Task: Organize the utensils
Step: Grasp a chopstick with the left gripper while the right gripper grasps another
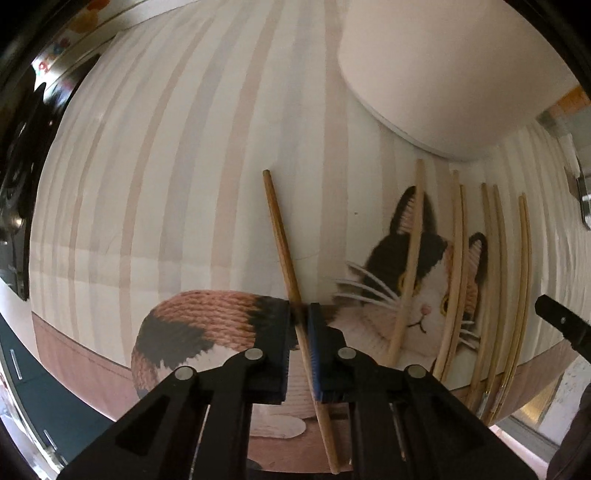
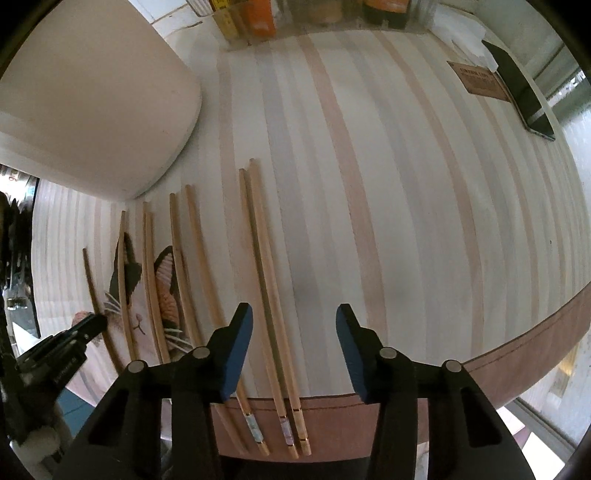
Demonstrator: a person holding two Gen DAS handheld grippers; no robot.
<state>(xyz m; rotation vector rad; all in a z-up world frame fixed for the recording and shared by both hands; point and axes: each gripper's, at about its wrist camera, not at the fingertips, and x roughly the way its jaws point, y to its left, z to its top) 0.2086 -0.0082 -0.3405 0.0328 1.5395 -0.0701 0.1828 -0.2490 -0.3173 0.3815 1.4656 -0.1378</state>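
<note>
My left gripper (image 1: 300, 314) is shut on a single brown wooden chopstick (image 1: 282, 243), which runs between its pads and points away over the striped cat-print mat (image 1: 177, 166). Several lighter chopsticks (image 1: 491, 266) lie side by side to its right on the cat's face. In the right wrist view my right gripper (image 2: 294, 325) is open and empty, hovering above a pair of chopsticks (image 2: 264, 266) near the mat's front edge. More chopsticks (image 2: 177, 258) lie in a row to the left. The left gripper (image 2: 90, 325) shows at the left with its chopstick (image 2: 92, 280).
A large pale pink container (image 2: 92, 96) stands at the back left of the mat; it also shows in the left wrist view (image 1: 443, 66). A dark phone (image 2: 521, 88) and a brown card (image 2: 478, 79) lie at the back right. Bottles and jars (image 2: 314, 14) stand along the far edge.
</note>
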